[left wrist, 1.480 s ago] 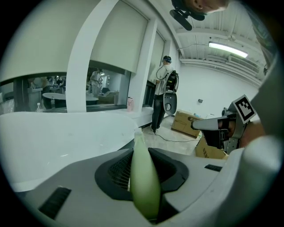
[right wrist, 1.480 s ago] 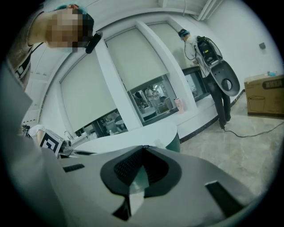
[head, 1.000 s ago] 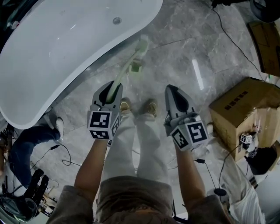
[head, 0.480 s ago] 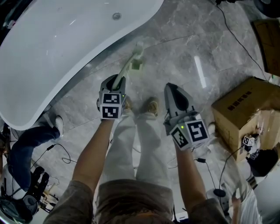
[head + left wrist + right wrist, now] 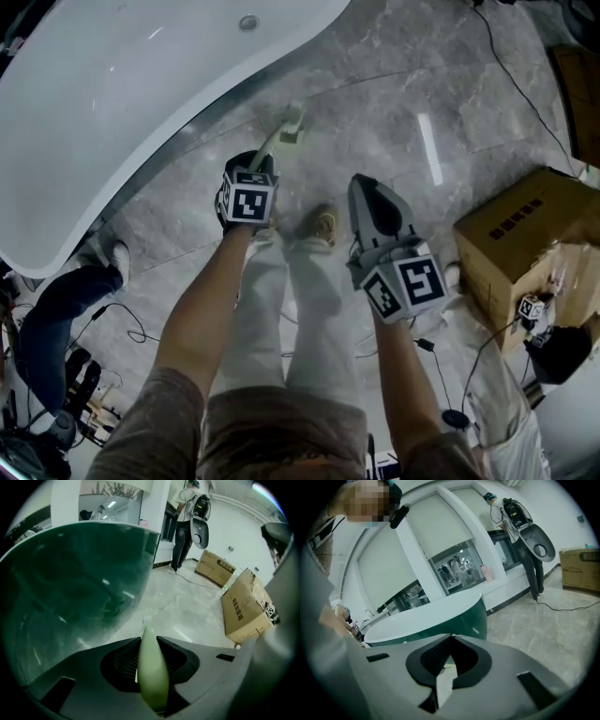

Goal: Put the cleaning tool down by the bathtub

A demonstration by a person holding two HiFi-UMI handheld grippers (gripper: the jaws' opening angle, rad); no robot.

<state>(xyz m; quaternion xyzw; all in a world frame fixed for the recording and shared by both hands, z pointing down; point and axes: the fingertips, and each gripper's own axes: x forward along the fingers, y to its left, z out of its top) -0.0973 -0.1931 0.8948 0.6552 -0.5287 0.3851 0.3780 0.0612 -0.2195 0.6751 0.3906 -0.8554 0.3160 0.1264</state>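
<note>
The cleaning tool (image 5: 281,132) is a pale green long-handled brush; its head lies low over the grey marble floor, just off the white rim of the bathtub (image 5: 112,103). My left gripper (image 5: 256,161) is shut on its handle and reaches out toward the tub. In the left gripper view the handle (image 5: 152,667) runs between the jaws of the left gripper (image 5: 149,641), with the tub's dark green wall (image 5: 70,588) close at left. My right gripper (image 5: 360,181) hangs to the right, shut and empty; its tips meet (image 5: 450,636) and the bathtub (image 5: 431,616) lies beyond.
A cardboard box (image 5: 516,234) stands on the floor at right, with cables (image 5: 506,80) past it. The wearer's shoes (image 5: 323,225) are just behind the grippers. Another person's leg in jeans (image 5: 56,300) is at left by the tub. A person (image 5: 185,513) stands far off.
My left gripper has moved forward and down toward the tub's edge with the tool, whose head has come closer to the floor. The right gripper has stayed nearly still.
</note>
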